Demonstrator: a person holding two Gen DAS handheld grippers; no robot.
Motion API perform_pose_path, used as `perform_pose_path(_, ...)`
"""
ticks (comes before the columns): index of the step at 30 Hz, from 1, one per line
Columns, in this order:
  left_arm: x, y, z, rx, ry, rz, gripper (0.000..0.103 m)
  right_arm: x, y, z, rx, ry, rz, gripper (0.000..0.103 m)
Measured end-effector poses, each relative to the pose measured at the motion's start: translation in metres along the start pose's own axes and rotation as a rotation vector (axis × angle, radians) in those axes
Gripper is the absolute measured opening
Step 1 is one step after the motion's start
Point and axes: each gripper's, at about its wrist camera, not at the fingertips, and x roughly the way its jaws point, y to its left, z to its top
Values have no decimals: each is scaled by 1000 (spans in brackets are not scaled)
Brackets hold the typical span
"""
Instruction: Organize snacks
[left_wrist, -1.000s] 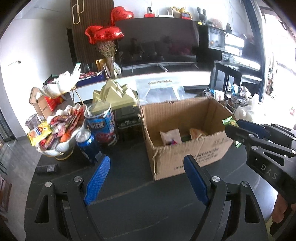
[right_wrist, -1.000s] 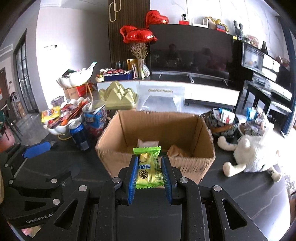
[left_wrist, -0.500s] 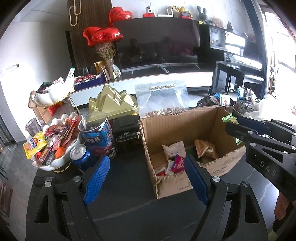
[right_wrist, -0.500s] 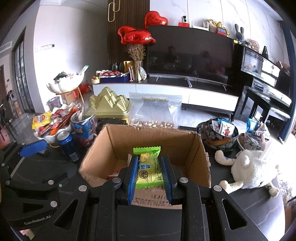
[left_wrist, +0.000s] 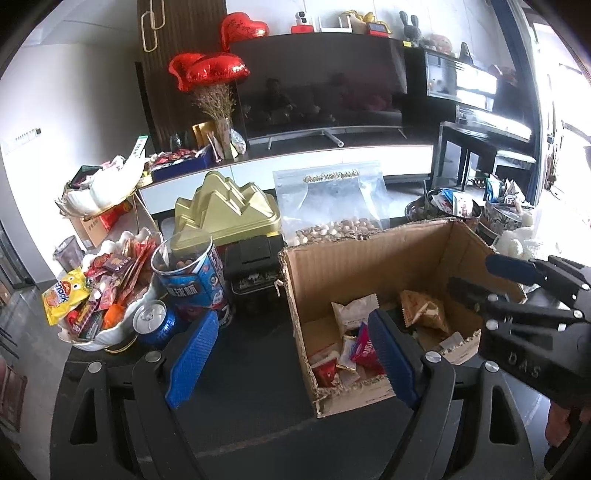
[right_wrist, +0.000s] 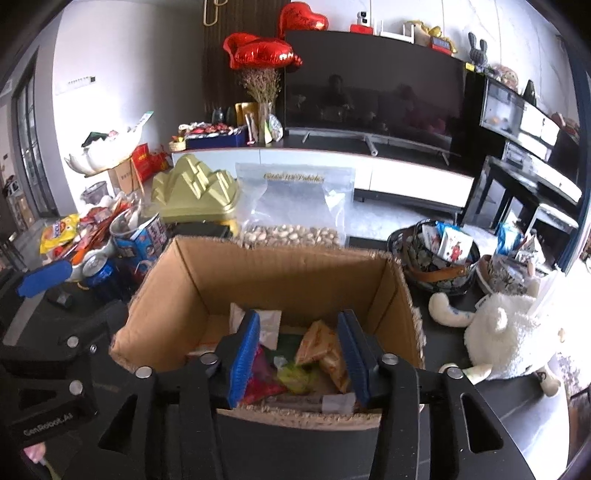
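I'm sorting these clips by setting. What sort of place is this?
Most likely a home living room: a big television on a low white media cabinet, red heart balloons beside it, and a dark table crowded with snacks around a cardboard box.

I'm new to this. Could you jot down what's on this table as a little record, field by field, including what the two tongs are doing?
Place: dark table before a TV
Box: open cardboard box holding several snack packets
Green packet: lying in the box, blurred
Right tongs: over the box, jaws just opened, nothing pressed between them
Left tongs: open, empty, beside the box
Left of box: white bowl heaped with snacks, blue can, blue tin
Behind box: clear bag of nuts
Right of box: white plush toy
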Motion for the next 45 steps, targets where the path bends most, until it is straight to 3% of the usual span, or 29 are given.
perform_pose_path(2, -3, 0, -1, -2, -1, 1, 84, -4, 1, -3, -2, -2, -4, 54)
perform_pose_path(6, -16, 2, -6, -9, -15, 11, 85, -19, 2, -9, 9, -15, -17, 68)
perform_pose_path(13, -54, 2, -18, -11, -60, 16, 90, -56, 9, -23, 2, -65, -56, 79)
perform_pose_path(26, -126, -3, -48, 6, -136, 42, 103, -120, 10, -57, 57, -121, -29, 86)
perform_pose_path(45, -187, -5, -89, -22, -199, 44, 103, -189, 27, -105, 48, -199, -48, 90)
